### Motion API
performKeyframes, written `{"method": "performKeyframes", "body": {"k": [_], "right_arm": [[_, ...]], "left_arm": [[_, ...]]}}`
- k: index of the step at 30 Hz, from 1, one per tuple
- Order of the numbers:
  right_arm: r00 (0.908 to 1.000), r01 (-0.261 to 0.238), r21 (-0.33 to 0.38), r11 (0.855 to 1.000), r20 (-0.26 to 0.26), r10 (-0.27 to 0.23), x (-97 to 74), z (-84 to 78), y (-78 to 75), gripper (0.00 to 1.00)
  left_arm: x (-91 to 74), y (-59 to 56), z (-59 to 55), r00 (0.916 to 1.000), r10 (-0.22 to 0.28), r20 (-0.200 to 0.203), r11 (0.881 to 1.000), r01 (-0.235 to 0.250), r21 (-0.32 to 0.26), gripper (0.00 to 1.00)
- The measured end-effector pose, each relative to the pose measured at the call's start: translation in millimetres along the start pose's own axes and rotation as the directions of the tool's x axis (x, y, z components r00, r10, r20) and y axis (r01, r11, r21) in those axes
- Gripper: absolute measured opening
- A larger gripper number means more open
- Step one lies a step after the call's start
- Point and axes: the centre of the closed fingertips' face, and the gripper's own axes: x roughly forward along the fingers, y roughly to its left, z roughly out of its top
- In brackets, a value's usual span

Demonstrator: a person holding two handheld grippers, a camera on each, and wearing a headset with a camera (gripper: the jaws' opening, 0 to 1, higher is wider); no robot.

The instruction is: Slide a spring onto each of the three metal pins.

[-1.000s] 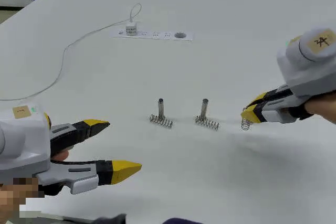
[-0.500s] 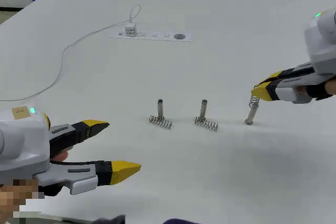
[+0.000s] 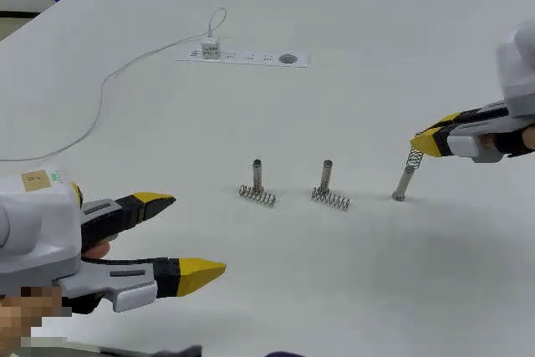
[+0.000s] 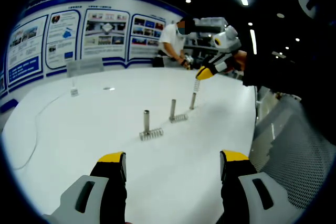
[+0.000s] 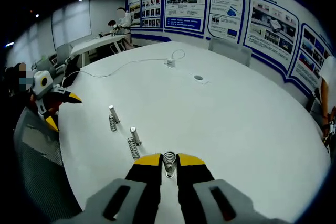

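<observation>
The right gripper [image 3: 426, 144] is clamped on a spring [image 3: 414, 157], held over the top end of the leaning pin [image 3: 403, 183] that stands to the right of the middle pin [image 3: 326, 175]. In the right gripper view the coil sits pinched between the yellow jaw tips. A second spring [image 3: 331, 199] lies on its side at the middle pin's foot, just in front of it. To the left of the middle pin stands the left pin [image 3: 257, 173], with a third spring [image 3: 257, 196] lying at its base. The left gripper [image 3: 196, 233] hovers well to the front-left of the middle pin, jaws wide apart and empty. Far behind the middle pin lies a white strip [image 3: 251, 57] with a cable [image 3: 107, 79].
</observation>
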Motion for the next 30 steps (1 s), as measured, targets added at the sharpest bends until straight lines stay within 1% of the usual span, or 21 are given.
{"method": "performKeyframes", "body": {"k": [13, 16, 22, 30], "right_arm": [[1.0, -0.001, 0.032, 0.999, 0.001, 0.001, 10.6, -9.8, -4.9, 0.12], [1.0, -0.003, 0.045, 0.999, -0.002, 0.003, 14.8, -14.6, -5.6, 0.12], [0.9997, -0.004, 0.062, 0.998, -0.024, 0.006, 23.3, -27.0, -5.4, 0.12], [0.9989, -0.006, 0.074, 0.997, -0.045, 0.009, 33.6, -36.6, -5.6, 0.12]], "left_arm": [[0.2, 0.1, -0.9, 1.0, -0.001, -0.004, 1.0, 0.001, -0.005, 0.74], [0.1, 0.2, -0.5, 1.0, 0.0, -0.002, 1.0, 0.0, -0.005, 0.74], [0.3, 0.4, -0.7, 1.0, 0.0, -0.001, 1.0, 0.0, -0.008, 0.74], [0.5, 0.6, -1.0, 1.0, 0.0, -0.001, 1.0, 0.0, -0.009, 0.74]]}}
